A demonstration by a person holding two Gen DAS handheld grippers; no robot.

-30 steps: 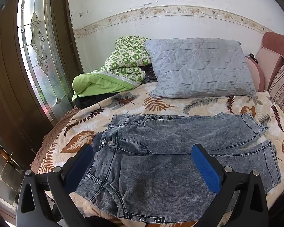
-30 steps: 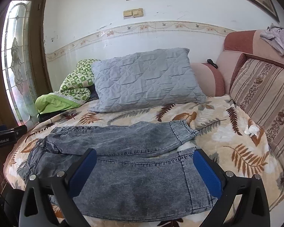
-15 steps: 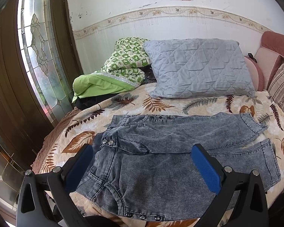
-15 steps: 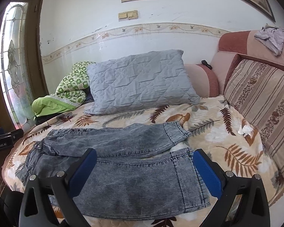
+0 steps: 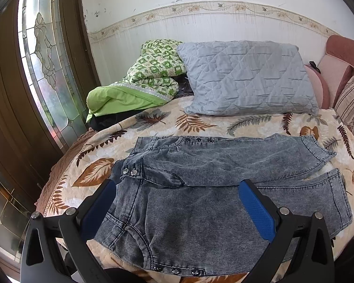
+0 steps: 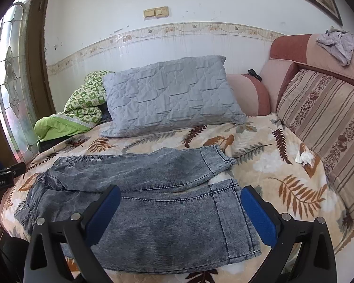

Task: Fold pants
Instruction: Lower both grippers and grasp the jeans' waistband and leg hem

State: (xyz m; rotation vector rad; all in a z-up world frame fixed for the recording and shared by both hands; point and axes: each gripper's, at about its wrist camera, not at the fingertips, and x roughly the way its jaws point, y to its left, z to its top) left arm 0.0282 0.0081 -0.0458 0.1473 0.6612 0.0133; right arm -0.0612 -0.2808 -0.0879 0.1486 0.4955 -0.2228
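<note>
Grey acid-washed denim pants (image 5: 214, 188) (image 6: 139, 202): spread flat on leaf-patterned bed blanket (image 5: 200, 122) (image 6: 271, 165), waistband left, legs right; left claw (image 5: 177, 210) and right claw (image 6: 180, 212) both released, above near edge, holding nothing; grey quilted pillow (image 5: 245, 77) behind

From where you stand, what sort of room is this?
Most likely a bedroom at home: a bed with a leaf-print blanket, a grey pillow against the wall, and jeans spread out flat for folding.
</note>
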